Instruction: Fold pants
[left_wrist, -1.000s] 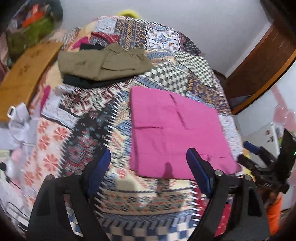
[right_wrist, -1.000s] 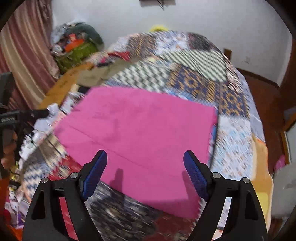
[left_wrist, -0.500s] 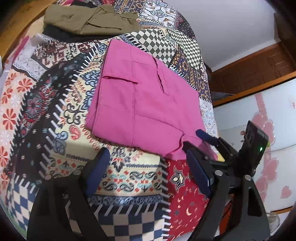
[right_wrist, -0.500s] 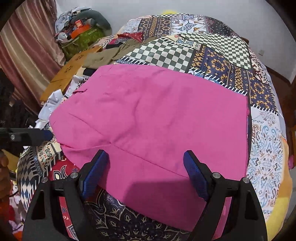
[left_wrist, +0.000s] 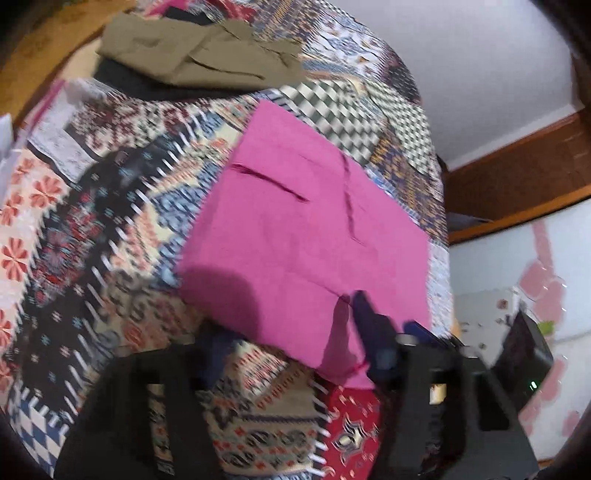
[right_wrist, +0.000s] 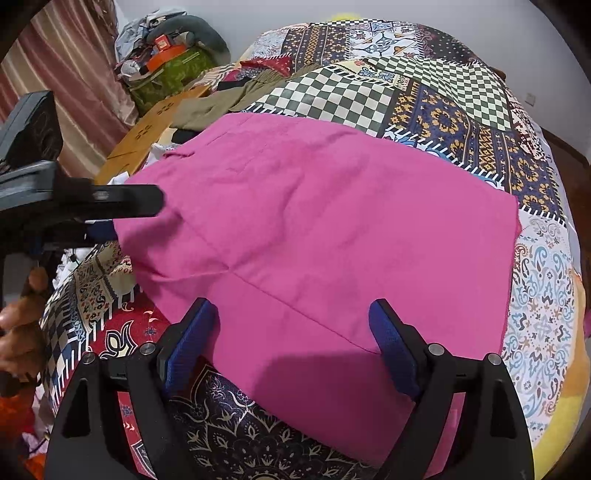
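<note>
A: Pink pants (right_wrist: 317, 229) position?
B: Flat on the patchwork bed (right_wrist: 436, 110).
A: Fingers?
B: Right gripper (right_wrist: 291, 343) spread over near hem. Left gripper (left_wrist: 288, 354) blurred; cannot tell.

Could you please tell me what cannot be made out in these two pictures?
- Left wrist view: motion blur smears the left tongs; whether they pinch the pink pants is unclear.
- Right wrist view: the right tongs cover the pants' near edge.
- Right wrist view: the olive garment is mostly hidden behind the pants.
</note>
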